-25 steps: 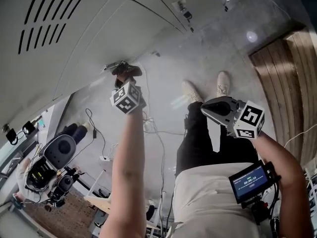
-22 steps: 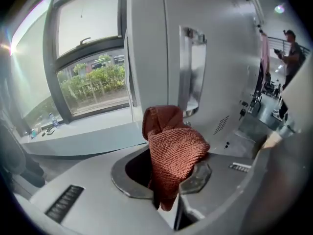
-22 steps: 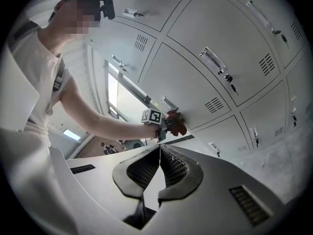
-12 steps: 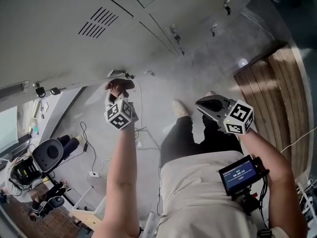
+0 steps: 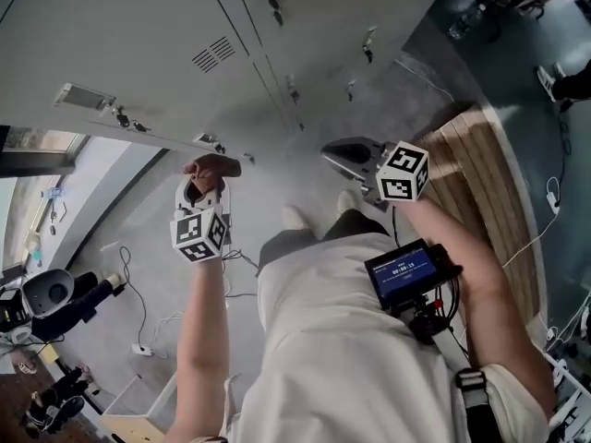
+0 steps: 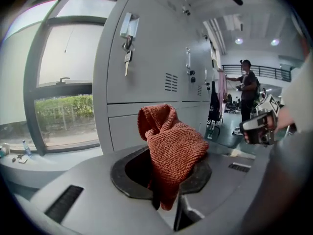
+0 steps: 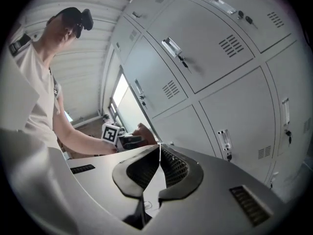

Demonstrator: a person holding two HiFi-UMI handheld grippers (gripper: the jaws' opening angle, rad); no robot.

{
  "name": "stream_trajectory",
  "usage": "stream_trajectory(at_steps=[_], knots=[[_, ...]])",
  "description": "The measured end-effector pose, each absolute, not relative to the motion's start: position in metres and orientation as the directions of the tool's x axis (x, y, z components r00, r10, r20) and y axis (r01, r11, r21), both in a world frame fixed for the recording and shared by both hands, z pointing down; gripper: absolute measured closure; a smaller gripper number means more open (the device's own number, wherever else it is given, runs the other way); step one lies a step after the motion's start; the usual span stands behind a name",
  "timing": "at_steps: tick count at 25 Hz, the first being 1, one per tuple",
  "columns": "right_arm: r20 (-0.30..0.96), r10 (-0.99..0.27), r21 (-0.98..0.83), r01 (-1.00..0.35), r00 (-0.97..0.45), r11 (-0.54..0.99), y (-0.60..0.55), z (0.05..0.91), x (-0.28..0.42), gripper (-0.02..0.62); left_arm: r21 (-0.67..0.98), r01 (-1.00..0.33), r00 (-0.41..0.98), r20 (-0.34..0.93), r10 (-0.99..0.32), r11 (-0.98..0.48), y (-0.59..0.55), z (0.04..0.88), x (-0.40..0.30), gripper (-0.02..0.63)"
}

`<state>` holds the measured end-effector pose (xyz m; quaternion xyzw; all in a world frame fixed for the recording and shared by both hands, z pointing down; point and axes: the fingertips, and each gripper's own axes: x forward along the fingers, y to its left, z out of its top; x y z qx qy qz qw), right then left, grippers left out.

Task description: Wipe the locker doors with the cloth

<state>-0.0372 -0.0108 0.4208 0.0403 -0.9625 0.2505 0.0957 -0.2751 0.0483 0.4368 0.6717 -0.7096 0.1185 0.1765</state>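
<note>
A rust-red cloth [image 6: 172, 147] is bunched between the jaws of my left gripper [image 6: 166, 163], which is shut on it. In the head view that gripper [image 5: 205, 178] is held up close to the lower edge of the grey locker doors [image 5: 166, 35], the cloth [image 5: 214, 165] at its tip. My right gripper [image 5: 329, 153] hangs out in front of the lockers, a short way to the right. Its jaws are shut with their tips touching and nothing between them [image 7: 159, 148]. From the right gripper view the left gripper [image 7: 126, 141] shows beside the locker doors [image 7: 205, 62].
Keys hang in a locker lock [image 6: 127, 53], and small handles stick out of the doors [image 7: 172, 47]. A window [image 6: 58, 106] is left of the lockers. A wooden bench [image 5: 489, 183] stands at the right. Another person [image 6: 247, 94] stands far down the row. Cables and gear [image 5: 55, 293] lie on the floor.
My view has swung up, so more locker doors show. Both grippers have risen toward the lockers. The left one still holds the cloth and the right one stays shut.
</note>
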Motion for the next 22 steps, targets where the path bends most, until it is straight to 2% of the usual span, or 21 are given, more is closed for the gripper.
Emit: stream_trajectory(at_steps=[4,10,17,22], knots=[[0.172,-0.014,-0.415,-0.086,-0.985,0.906,-0.011,0.382,-0.042,0.577,0.086,-0.996,0.006,0.398,-0.917,0.031,0.070,0.418,-0.262,0.537],[0.077,-0.012,-0.338,-0.038,-0.997,0.940,-0.012,0.323,-0.044,0.577,0.092,-0.995,-0.014,0.352,-0.936,0.050,0.091,0.389,-0.263,0.537],[0.040,-0.038,-0.321,-0.049,-0.998,0.946,-0.026,0.296,-0.042,0.577,0.132,-0.990,-0.008,0.309,-0.951,0.051,0.084,0.364,-0.254,0.537],[0.034,-0.018,-0.278,-0.027,-0.999,0.960,-0.035,0.280,-0.058,0.577,0.096,-0.995,0.010,0.287,-0.958,0.018,0.067,0.351,-0.255,0.537]])
